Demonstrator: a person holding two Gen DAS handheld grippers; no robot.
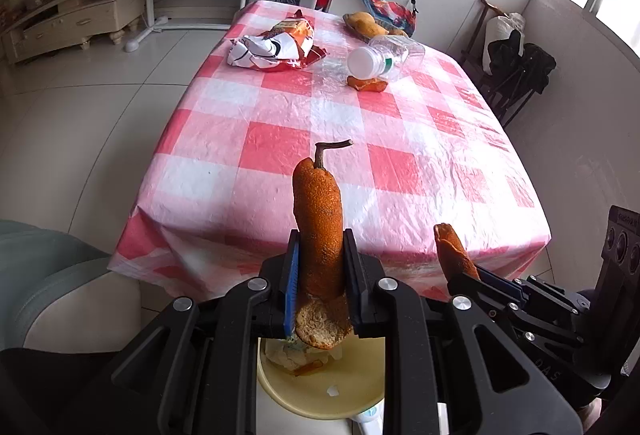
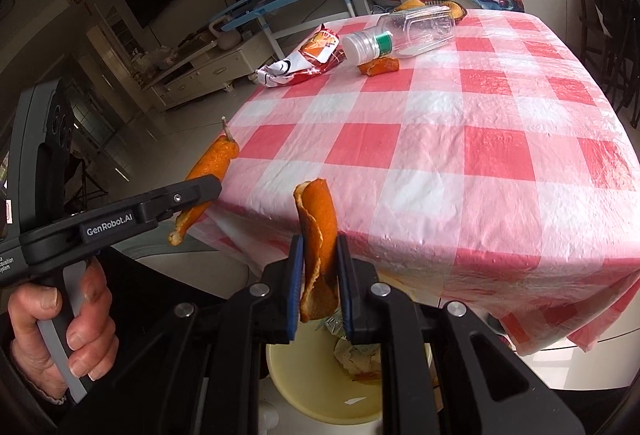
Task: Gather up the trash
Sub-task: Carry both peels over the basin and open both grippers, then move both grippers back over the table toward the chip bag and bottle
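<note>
Left gripper (image 1: 320, 275): your fingers are clamped on a stemmed peel (image 1: 318, 231), which stands upright between them, stem at the top.
Right gripper (image 2: 319, 275): your fingers pinch a curled peel (image 2: 318, 247), also upright.
Position: you hold both grippers off the near edge of the counter (image 1: 360, 139), above a yellow bin (image 1: 320, 391) on the floor.
Bin: it holds crumpled wrappers and bits of peel.
Left hand (image 2: 60, 335): seen from the right wrist, wrapped round the grey handle.
Counter, far end: a snack bag (image 1: 276, 47) lies crumpled; near it a bottle (image 1: 384, 57) lies on its side with its white cap toward you, and a small peel (image 1: 366, 83) sits just beside the cap.
Far edge: more peel (image 1: 370, 25) lies behind the bottle.
</note>
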